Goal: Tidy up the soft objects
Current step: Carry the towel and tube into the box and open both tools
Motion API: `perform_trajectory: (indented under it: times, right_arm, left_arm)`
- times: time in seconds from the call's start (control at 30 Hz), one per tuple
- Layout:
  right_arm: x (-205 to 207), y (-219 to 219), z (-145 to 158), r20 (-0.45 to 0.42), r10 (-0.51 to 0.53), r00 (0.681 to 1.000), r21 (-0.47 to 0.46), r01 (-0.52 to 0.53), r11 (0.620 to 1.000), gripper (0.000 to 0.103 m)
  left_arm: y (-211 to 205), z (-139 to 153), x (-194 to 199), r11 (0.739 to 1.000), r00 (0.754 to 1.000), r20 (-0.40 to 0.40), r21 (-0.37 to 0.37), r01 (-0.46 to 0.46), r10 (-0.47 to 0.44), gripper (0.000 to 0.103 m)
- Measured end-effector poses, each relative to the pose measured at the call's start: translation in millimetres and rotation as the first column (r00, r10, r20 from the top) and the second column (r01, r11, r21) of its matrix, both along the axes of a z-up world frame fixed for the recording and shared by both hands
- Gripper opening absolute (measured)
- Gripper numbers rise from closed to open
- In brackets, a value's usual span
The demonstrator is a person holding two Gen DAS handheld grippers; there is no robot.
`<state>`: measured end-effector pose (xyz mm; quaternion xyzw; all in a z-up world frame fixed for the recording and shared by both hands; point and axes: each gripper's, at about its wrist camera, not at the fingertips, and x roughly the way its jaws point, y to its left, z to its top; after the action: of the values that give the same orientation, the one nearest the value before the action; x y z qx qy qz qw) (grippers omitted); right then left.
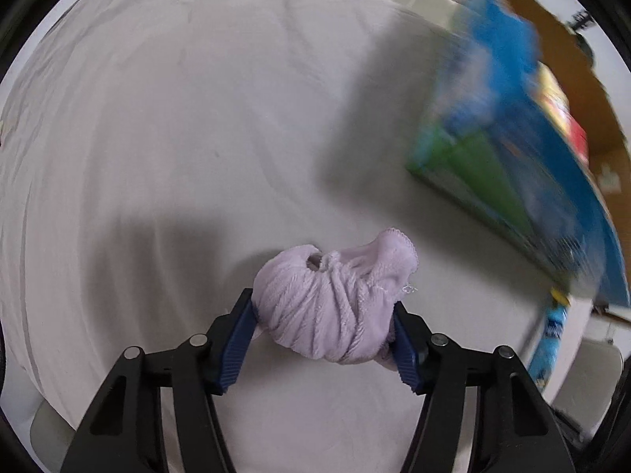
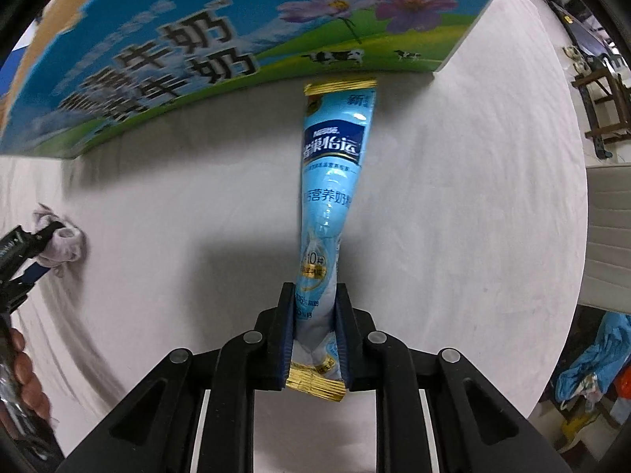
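While the left gripper (image 1: 323,339) pinches the lilac cloth ball (image 1: 335,307) and the right gripper (image 2: 315,339) clamps the blue sachet (image 2: 331,181), lift both gently toward the far carton (image 2: 236,59).

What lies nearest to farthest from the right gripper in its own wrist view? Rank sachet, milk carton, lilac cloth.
1. Sachet, clamped in the right gripper.
2. Milk carton, ahead, past the sachet's tip.
3. Lilac cloth, far left, in the left gripper.
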<state>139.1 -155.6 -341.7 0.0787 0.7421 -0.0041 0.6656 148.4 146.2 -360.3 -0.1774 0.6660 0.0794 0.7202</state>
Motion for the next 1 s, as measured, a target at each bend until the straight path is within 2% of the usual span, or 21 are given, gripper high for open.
perform_trajectory:
  times: [0.13,0.27,0.47,0.63,0.77,0.83,1.0]
  right_arm:
    - [-11.2,1.6,21.3,0.016,0.031,0.999,0.041,-0.032,0.999,0.019]
    - [-20.8,0.7,50.3,0.039,0.046,0.998,0.099,-0.05,0.994,0.019]
    - [-20.1,-0.6,115.2,0.129,0.052,0.99,0.187,-0.076,0.979,0.019]
    - [1.8,1.2,162.8,0.218,0.023,0.976,0.24,-0.077,0.968,0.019]
    - [37.4,4.1,180.8,0.257,-0.035,0.966,0.272,-0.037,0.962,0.019]
    - [56.4,6.5,177.9,0.256,-0.084,0.963,0.3,0.003,0.954,0.019]
    - [111.8,10.2,160.7,0.233,-0.196,0.953,0.329,0.112,0.938,0.019]
  left_arm:
    - [-22.6,23.2,-21.4,0.998,0.999,0.036,-0.046,0.042,-0.04,0.06]
    - [-52.5,65.5,-36.2,0.991,0.988,0.11,-0.069,0.115,-0.107,0.06]
    - [-78.3,121.1,-15.0,0.979,0.959,0.231,-0.076,0.189,-0.167,0.06]
    - [-80.7,166.4,27.3,0.974,0.936,0.302,-0.078,0.214,-0.182,0.06]
    - [-84.9,171.3,67.7,0.975,0.927,0.32,-0.039,0.22,-0.196,0.06]
    - [-80.5,171.7,81.9,0.976,0.932,0.307,-0.038,0.214,-0.192,0.06]
    - [-75.4,148.2,129.2,0.981,0.957,0.238,-0.051,0.185,-0.168,0.06]
